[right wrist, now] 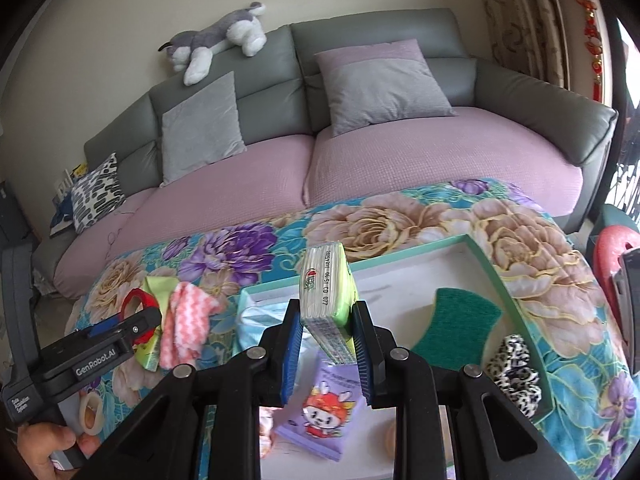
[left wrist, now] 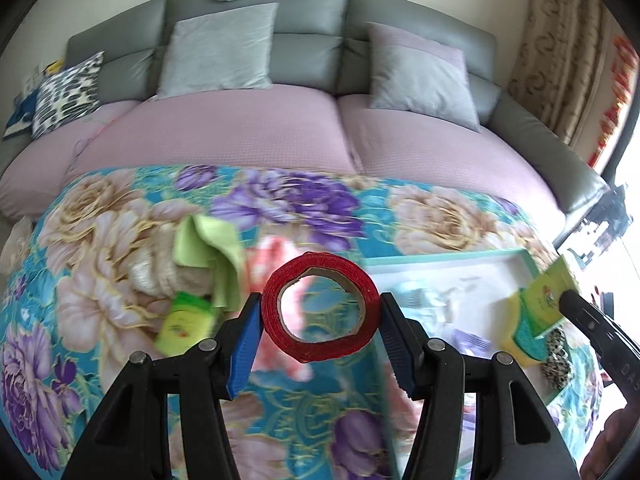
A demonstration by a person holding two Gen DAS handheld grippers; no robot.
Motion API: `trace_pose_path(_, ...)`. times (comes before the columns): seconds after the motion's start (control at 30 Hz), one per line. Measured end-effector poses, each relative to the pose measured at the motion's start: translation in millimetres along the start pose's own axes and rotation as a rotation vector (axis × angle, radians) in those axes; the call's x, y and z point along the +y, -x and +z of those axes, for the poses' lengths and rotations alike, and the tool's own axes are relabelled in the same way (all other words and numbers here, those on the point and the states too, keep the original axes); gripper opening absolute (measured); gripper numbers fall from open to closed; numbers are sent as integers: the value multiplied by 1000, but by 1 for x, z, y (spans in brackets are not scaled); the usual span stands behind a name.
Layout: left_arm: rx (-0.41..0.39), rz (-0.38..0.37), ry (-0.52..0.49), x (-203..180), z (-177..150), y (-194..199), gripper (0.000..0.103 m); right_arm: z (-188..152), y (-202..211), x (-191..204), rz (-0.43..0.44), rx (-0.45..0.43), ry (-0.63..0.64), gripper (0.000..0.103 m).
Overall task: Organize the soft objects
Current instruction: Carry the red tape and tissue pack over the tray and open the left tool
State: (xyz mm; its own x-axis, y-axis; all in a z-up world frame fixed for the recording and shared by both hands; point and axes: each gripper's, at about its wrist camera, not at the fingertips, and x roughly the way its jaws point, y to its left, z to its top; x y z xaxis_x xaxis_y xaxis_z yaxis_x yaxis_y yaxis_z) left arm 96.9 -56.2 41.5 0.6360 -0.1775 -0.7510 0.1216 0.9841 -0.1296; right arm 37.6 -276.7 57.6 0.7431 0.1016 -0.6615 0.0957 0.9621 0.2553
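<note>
My left gripper (left wrist: pixel 320 312) is shut on a red tape roll (left wrist: pixel 276 312), which stands upright between the blue pads above the floral cloth. In the right wrist view that same left gripper (right wrist: pixel 136 318) and red tape roll (right wrist: pixel 140 300) hang at the left. My right gripper (right wrist: pixel 327 312) is shut on a green tissue pack (right wrist: pixel 326 292), tilted on end over the white tray (right wrist: pixel 492 272). The tissue pack (left wrist: pixel 544 304) also shows at the right edge of the left wrist view. In the tray lie a green sponge (right wrist: pixel 456 324), a leopard scrunchie (right wrist: pixel 516 372) and a purple packet (right wrist: pixel 320 412).
On the floral cloth (left wrist: pixel 100 240) left of the tray lie a light green cloth (left wrist: pixel 208 244), a beige towel (left wrist: pixel 156 272), a small green pack (left wrist: pixel 180 320) and a pink striped cloth (right wrist: pixel 184 328). Behind stands a sofa (right wrist: pixel 440 160) with cushions. A red stool (right wrist: pixel 612 256) is at the right.
</note>
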Motion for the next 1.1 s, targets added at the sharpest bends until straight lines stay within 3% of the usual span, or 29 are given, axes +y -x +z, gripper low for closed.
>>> trace_pose_path(0.4, 24, -116, -186, -84, -5, -20, 59, -1, -21, -32, -2, 35, -56, 26)
trace_pose_path(0.73, 60, -114, -231, -101, -7, -54, 59, -4, -39, -50, -16, 67, -97, 26)
trace_pose_path(1.1, 60, -111, -267, -111, -8, -60, 59, -5, -44, -53, -21, 77, -96, 26)
